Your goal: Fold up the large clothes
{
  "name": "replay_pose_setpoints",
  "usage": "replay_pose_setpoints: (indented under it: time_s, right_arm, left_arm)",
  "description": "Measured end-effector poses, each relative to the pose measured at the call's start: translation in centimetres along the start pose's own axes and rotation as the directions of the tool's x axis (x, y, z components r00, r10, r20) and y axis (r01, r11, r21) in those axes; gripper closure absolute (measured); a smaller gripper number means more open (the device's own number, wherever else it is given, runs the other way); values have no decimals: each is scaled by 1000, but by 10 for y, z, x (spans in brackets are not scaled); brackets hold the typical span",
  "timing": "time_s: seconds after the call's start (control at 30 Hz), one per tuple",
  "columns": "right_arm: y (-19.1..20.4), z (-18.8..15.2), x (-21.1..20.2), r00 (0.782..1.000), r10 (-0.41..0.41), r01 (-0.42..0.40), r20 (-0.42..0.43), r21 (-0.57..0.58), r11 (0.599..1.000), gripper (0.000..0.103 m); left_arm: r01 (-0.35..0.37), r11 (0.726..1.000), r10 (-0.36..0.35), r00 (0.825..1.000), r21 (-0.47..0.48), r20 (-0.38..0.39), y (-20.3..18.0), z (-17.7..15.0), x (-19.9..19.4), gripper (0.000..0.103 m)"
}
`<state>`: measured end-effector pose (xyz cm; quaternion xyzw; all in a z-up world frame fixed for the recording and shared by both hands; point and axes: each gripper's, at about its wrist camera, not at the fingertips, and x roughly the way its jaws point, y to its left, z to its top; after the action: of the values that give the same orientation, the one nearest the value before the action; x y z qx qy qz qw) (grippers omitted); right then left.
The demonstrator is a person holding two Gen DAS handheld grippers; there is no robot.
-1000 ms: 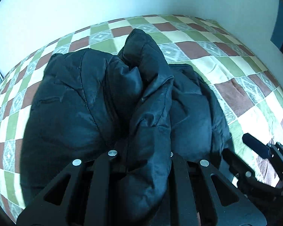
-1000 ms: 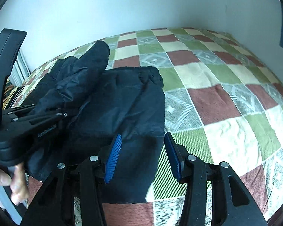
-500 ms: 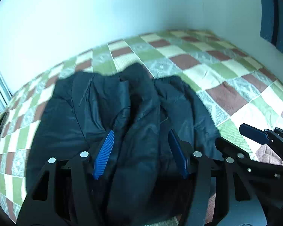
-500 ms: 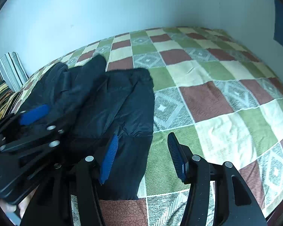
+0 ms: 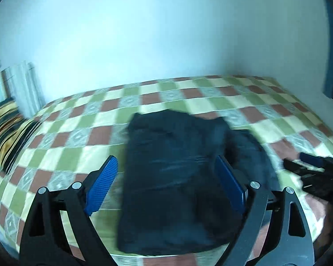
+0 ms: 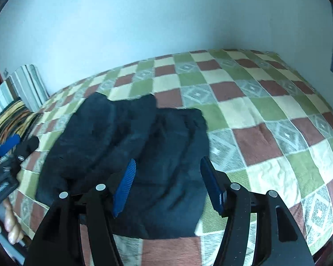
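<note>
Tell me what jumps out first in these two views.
A dark puffy jacket lies bunched on the near left part of a bed with a green, red and cream checked bedspread. Both grippers, left and right, hang open over it with blue pads. Striped pillows sit at the far left by the pale wall.

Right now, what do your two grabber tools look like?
Both look alike. The left tool and right tool each have two black plastic fingers with triangle-shaped holes, round silver bolts, and ridged bright blue pads at the tips. A bare hand shows; no sleeve is visible.
</note>
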<state>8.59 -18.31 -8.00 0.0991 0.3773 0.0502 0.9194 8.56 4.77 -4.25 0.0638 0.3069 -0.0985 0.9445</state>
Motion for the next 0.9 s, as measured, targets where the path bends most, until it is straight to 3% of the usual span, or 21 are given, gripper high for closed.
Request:
replay_pose_setpoints:
  time_s: [0.17,0.33,0.5,0.9]
  right_arm:
    - [32,15,10,998,61,-61,-10,-22,998,42]
    - [70,19,42,987,127,-131,-101,-39,991,37]
    - [97,9,77,975,85,-102,-207,-73,992,31]
    - [96,6,87,973,68,-82,-220,-56,995,29]
  left_arm:
    - [-74,993,68,996,-94,-62,55,-16,21,14]
    - [-101,986,87,991,-134,-107,82,-36,35,14]
    - [-85,986,65,989,-147,-133,89,-52,48,14]
    - [-45,981,21,991,-189,-129,98,-59,59,14]
